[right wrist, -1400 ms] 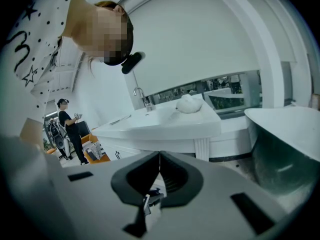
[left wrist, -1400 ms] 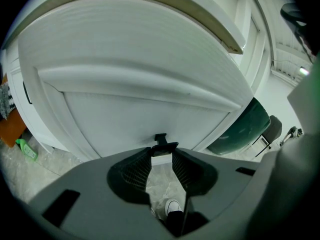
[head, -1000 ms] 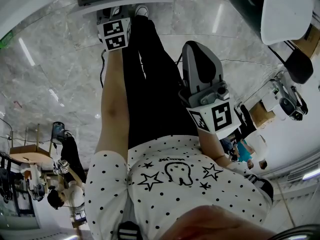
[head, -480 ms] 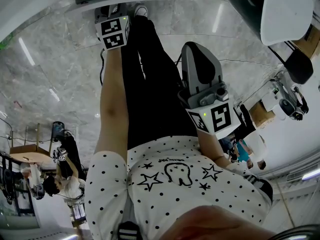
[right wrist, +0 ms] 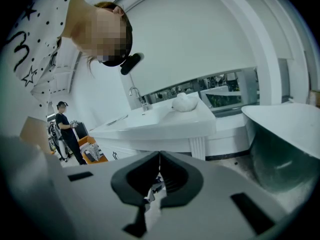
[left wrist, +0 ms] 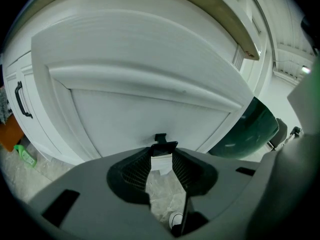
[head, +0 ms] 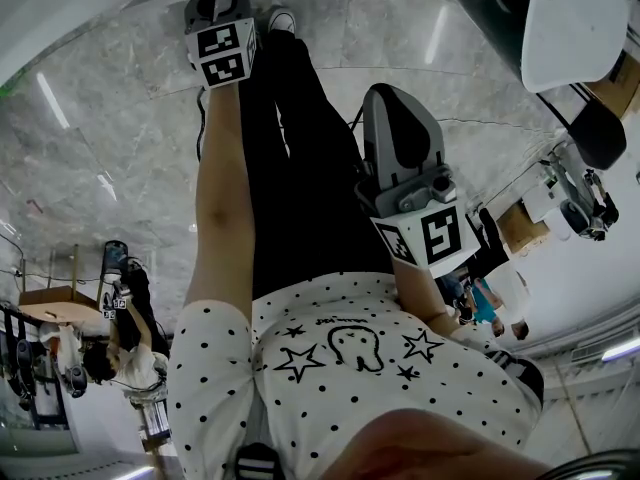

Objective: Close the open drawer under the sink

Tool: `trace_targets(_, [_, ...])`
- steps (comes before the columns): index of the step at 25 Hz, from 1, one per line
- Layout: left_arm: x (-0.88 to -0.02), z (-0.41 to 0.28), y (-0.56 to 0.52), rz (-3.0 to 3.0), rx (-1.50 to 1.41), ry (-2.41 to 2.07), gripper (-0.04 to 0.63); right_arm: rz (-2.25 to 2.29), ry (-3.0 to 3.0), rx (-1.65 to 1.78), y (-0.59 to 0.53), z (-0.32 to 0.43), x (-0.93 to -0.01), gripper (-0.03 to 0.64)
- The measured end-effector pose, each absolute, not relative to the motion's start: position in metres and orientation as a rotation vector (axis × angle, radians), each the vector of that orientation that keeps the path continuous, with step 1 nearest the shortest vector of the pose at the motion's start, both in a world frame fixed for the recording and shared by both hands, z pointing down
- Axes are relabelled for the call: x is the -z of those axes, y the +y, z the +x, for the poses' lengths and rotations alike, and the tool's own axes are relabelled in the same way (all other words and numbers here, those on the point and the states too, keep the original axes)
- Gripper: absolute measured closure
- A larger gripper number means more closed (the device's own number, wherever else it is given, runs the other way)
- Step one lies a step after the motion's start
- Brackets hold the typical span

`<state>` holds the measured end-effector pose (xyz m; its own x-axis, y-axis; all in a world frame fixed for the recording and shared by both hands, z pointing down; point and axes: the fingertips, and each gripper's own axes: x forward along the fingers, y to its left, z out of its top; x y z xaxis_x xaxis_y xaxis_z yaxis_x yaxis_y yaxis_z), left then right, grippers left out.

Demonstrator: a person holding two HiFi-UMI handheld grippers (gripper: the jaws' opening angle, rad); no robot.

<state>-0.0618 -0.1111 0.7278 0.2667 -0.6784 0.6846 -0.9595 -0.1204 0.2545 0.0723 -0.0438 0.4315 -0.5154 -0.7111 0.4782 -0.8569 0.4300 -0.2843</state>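
1. The left gripper (left wrist: 161,151) has moved forward over the last second. In the head view its marker cube sits higher and closer to the cabinet than before.
2. In the head view the drawer front, which stuck out at the top edge a second ago, now barely shows, so it has been pushed most of the way in.
3. In the left gripper view the drawer (left wrist: 150,69) fills the picture. Its white panel front is right ahead of the jaws and very near.
4. The left jaws are narrow. Their tips sit on a small black handle (left wrist: 160,137) at the bottom edge of the panel and look pinched on it.
5. The right gripper (right wrist: 159,159) hangs by the person's hip, well away from the drawer. Its jaws are pressed together with nothing in them, and it takes no part in the work.
6. Judgement: the closing push is near its end. I can't tell from these views whether the drawer is fully flush, so a last bit of push may be needed before letting go.
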Motion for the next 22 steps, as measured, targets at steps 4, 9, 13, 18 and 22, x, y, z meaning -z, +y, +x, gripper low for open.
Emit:
trace_targets(4, [-0.726,-0.065,-0.119,1.880,-0.537,-1.488,0.463,1.356,-2.402,-0.728,-0.044,0.072,-0.432,0.601])
trace_targets(9, [-0.725,-0.066,-0.123,1.884,-0.526,-1.496,0.462,1.357,-2.397,-0.730,-0.043,0.072,-0.433,0.601])
trace_targets(13, [-0.725,-0.065,-0.129,1.878,-0.522,-1.504,0.462,1.358,-2.391,-0.734,-0.044,0.075,-0.435,0.601])
trace_targets(18, [-0.724,-0.065,-0.133,1.881,-0.519,-1.505,0.462,1.362,-2.389,-0.737,-0.044,0.078,-0.435,0.601])
trace_targets(22, [-0.723,-0.067,-0.138,1.881,-0.518,-1.511,0.462,1.363,-2.387,-0.739,-0.043,0.079,-0.436,0.601])
